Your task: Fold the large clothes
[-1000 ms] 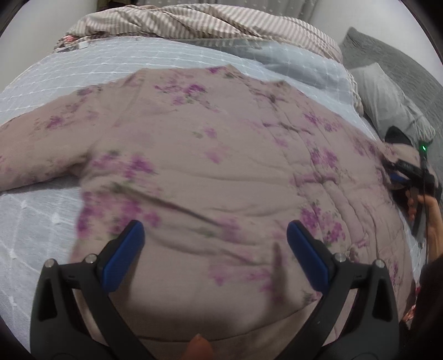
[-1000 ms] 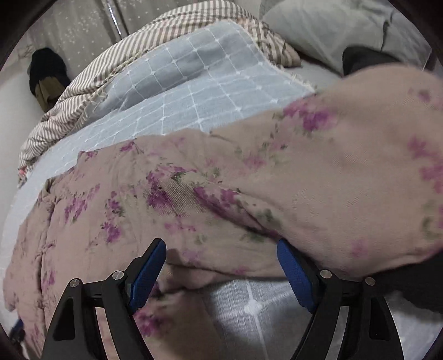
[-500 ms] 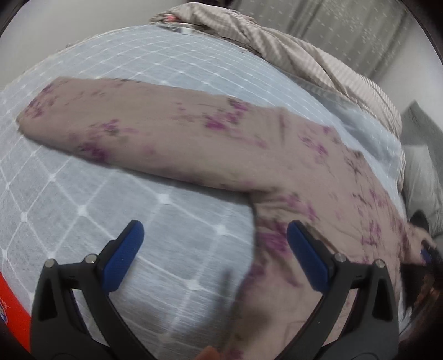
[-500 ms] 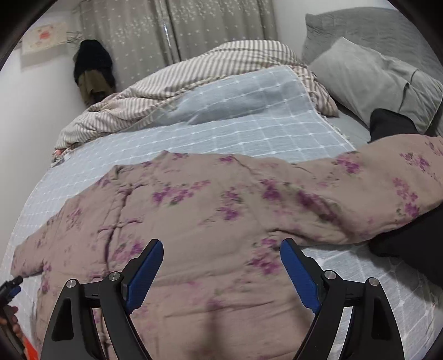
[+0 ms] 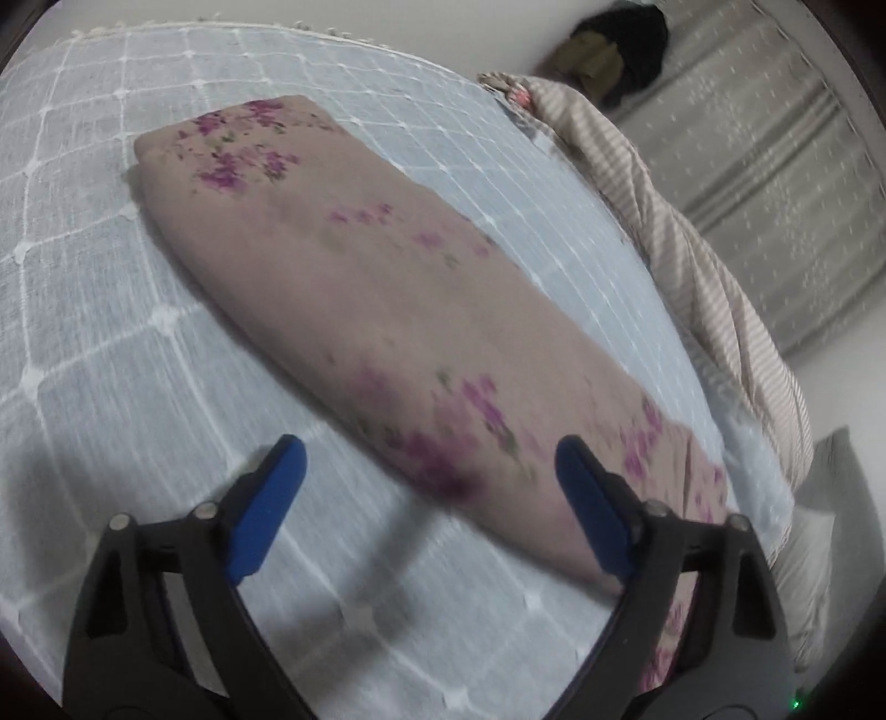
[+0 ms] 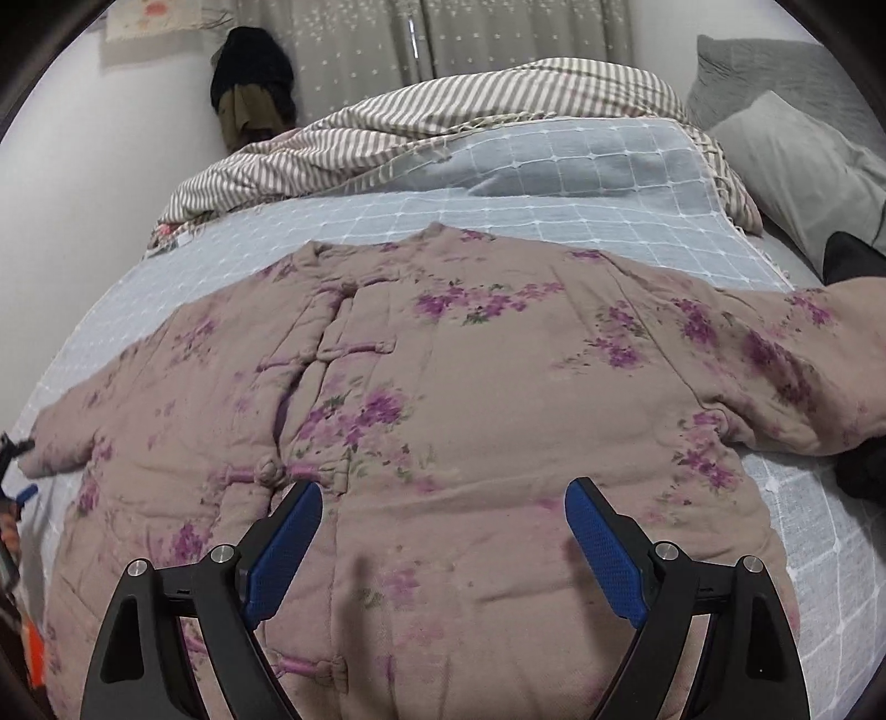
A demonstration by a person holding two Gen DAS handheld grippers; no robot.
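A padded mauve jacket with purple flowers and knot buttons lies spread face up on the bed, both sleeves stretched out sideways. My right gripper is open and empty above its lower front. In the left wrist view the jacket's left sleeve lies straight across the bedspread, cuff at the far end. My left gripper is open and empty, hovering above the sleeve near the shoulder end. The left gripper's tip also shows at the left edge of the right wrist view.
A pale blue checked bedspread covers the bed. A striped quilt is bunched at the far side. Grey pillows lie at the right, with a dark garment near the right sleeve. Curtains hang behind.
Both grippers have swung: the left from the jacket's body out to the left sleeve, the right from the right sleeve back to the jacket's front. The jacket has stayed flat.
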